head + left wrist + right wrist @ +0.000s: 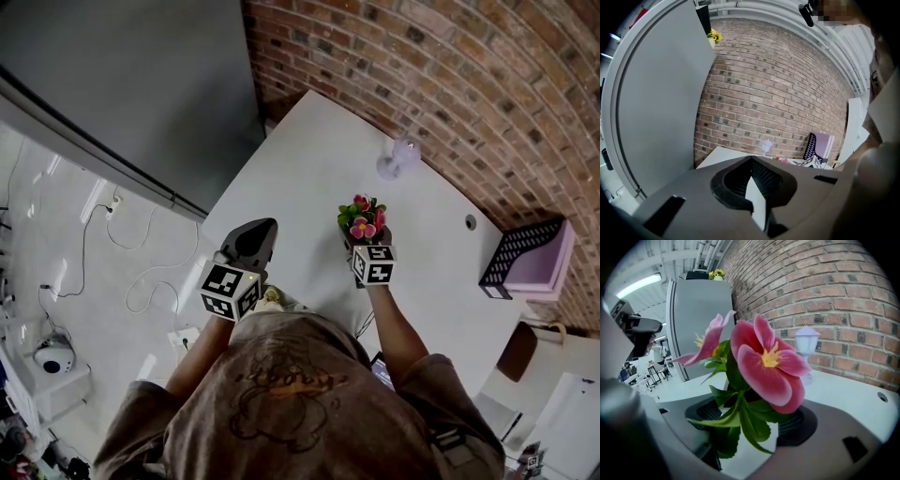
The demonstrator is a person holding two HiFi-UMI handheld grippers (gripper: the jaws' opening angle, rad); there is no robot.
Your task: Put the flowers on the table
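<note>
A bunch of pink flowers (pixel 363 221) with green leaves stands between the jaws of my right gripper (pixel 367 236), which is shut on it over the white table (pixel 300 169). In the right gripper view the flowers (pixel 764 362) fill the middle, and the leaves hide whatever base they have inside my right gripper (pixel 754 416). My left gripper (pixel 260 228) hovers by the table's left edge, shut, holding nothing. In the left gripper view the jaws of my left gripper (pixel 750 161) meet at their tips.
A small white lantern (pixel 401 157) stands on the table near the brick wall (pixel 450 84). A purple and black mesh tray (pixel 530 258) sits at the table's right end, beside a cable hole (pixel 471 222). A tall grey cabinet (pixel 112 84) stands left. Cables (pixel 141 281) lie on the floor.
</note>
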